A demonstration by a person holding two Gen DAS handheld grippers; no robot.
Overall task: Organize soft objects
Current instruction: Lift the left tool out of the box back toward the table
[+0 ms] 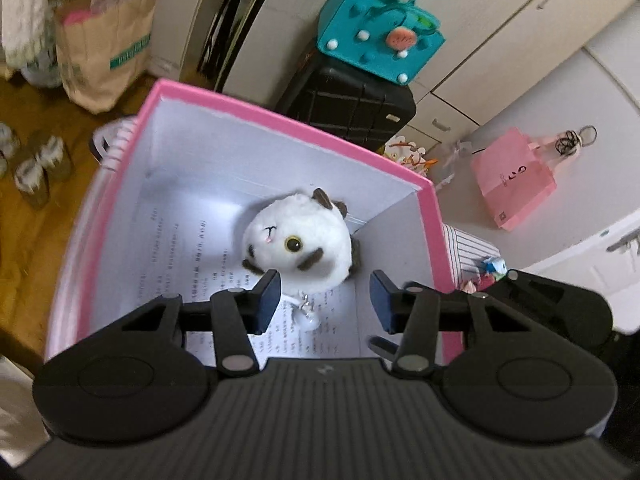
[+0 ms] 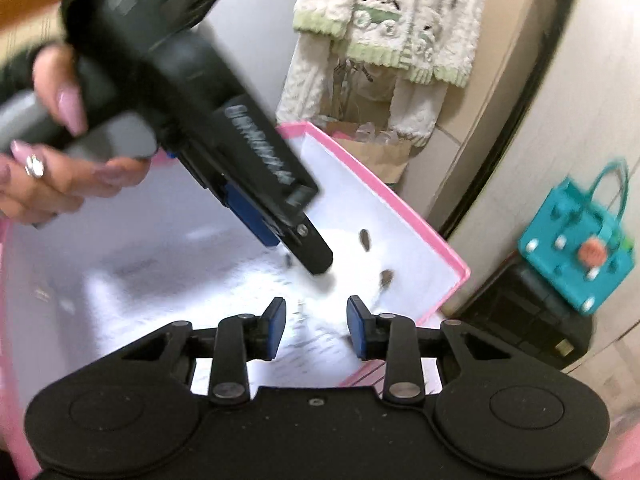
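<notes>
Left wrist view shows your left gripper (image 1: 324,300) released, nothing between its pads, above the plush (image 1: 298,242) resting in the box (image 1: 280,114) toward two o'clock (seemingly just dropped in), while your right gripper (image 2: 316,328) holds nothing.

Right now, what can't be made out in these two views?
Plush toy, right wrist view: smeared by motion blur and glare, partly behind the left gripper.
Printed sheet, left wrist view: text too small to read.
Charm below the plush toy, left wrist view: tiny, shape unclear.
</notes>
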